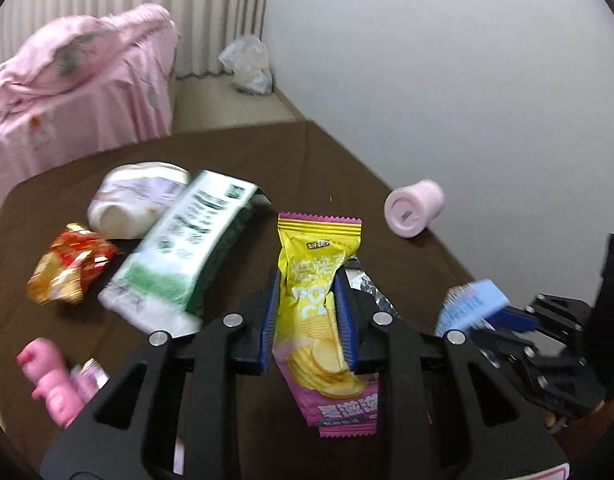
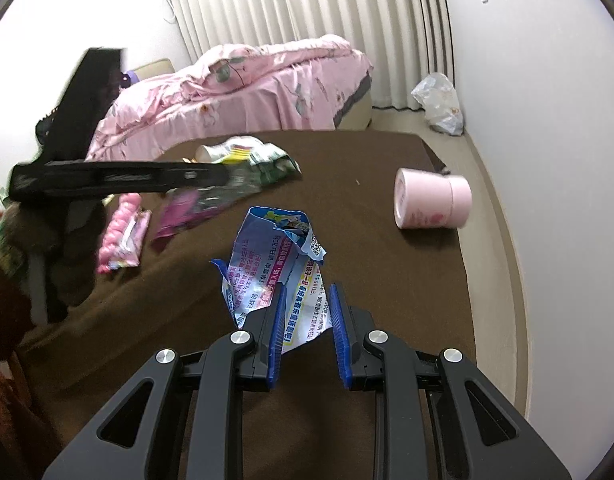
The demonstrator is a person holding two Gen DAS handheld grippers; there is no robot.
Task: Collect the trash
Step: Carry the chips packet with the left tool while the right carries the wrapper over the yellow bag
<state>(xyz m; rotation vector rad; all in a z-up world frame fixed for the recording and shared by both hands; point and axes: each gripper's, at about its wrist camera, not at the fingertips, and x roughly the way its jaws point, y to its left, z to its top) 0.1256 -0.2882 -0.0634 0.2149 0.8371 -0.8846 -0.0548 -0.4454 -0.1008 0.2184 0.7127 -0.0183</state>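
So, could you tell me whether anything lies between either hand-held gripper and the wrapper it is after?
Nothing visible: the left hand-held gripper already clamps the yellow chip packet, the right hand-held gripper the blue-and-white wrapper.

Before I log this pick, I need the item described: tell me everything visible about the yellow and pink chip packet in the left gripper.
The chip packet is a glossy plastic snack bag, yellow above and pink below, with serrated pink end seals and printed potato chips. It looks flat and crumpled, likely empty. It stands lengthwise between the blue pads of the left gripper, whose jaws pinch its middle; its top end points away from the camera over the brown cover.
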